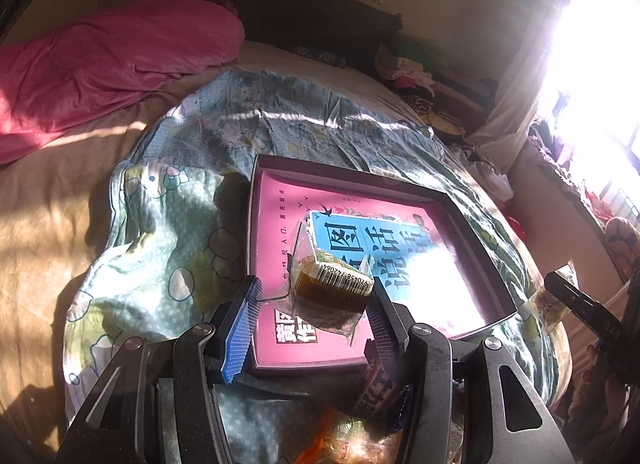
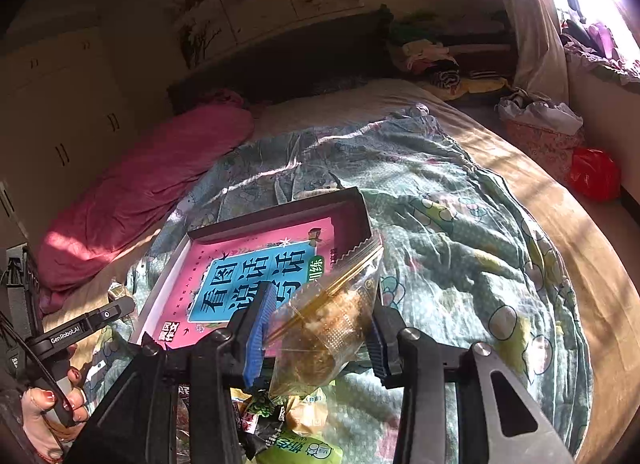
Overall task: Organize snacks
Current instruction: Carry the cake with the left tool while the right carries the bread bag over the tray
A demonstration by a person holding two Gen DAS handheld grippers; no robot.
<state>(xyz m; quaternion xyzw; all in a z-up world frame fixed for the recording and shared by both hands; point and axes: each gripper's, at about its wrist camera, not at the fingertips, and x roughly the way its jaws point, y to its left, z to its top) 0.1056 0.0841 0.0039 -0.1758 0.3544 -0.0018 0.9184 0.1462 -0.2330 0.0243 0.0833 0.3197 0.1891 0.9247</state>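
Observation:
A shallow dark box (image 1: 472,220) with a pink and blue book cover inside lies on the patterned quilt; it also shows in the right wrist view (image 2: 360,204). My left gripper (image 1: 312,316) holds a clear-wrapped brown snack with a barcode (image 1: 332,292) over the box's near part; the packet touches the right finger and a gap shows at the left blue pad (image 1: 240,328). My right gripper (image 2: 316,336) is shut on a clear-wrapped brown pastry (image 2: 328,328) just beside the box's near right corner.
Several loose snack packets lie on the quilt under the grippers (image 2: 296,424), (image 1: 348,436). A pink pillow (image 1: 100,64) lies at the bed's far left. Clothes are piled at the headboard (image 2: 432,60). A red bag (image 2: 594,174) sits beside the bed.

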